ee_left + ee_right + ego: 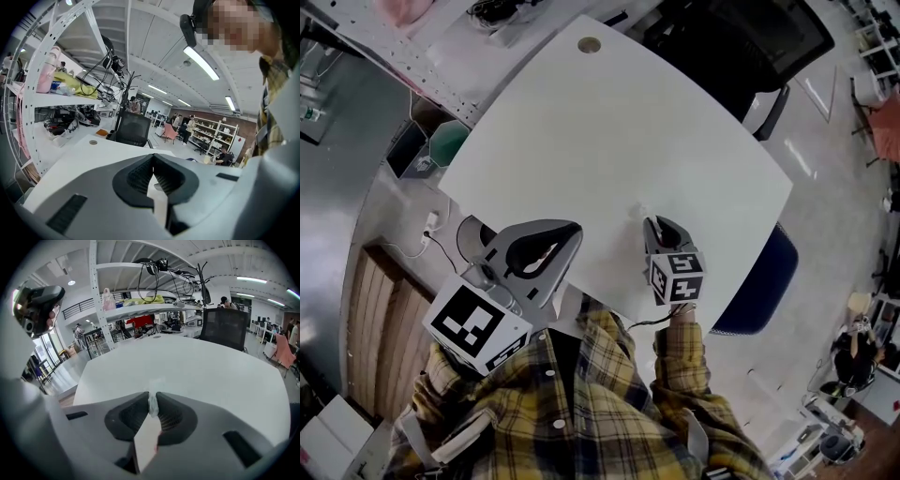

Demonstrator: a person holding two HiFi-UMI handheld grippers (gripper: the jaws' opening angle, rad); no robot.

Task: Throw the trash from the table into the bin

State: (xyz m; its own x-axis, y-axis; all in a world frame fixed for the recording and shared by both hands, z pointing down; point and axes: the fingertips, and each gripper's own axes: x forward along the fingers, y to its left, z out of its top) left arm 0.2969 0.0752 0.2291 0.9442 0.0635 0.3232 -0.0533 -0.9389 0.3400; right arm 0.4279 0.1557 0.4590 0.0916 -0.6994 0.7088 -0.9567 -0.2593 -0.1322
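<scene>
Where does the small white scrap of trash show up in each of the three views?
Head view: the white scrap sits at the tips of the right gripper, toward the near edge of the table.
Left gripper view: the scrap cannot be made out.
Right gripper view: the scrap is at lower centre, pinched between the jaws.
Shared landmark: the black office chair at the table's far side.

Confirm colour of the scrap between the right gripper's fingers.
White, faintly translucent scrap. It shows best in the right gripper view.
</scene>
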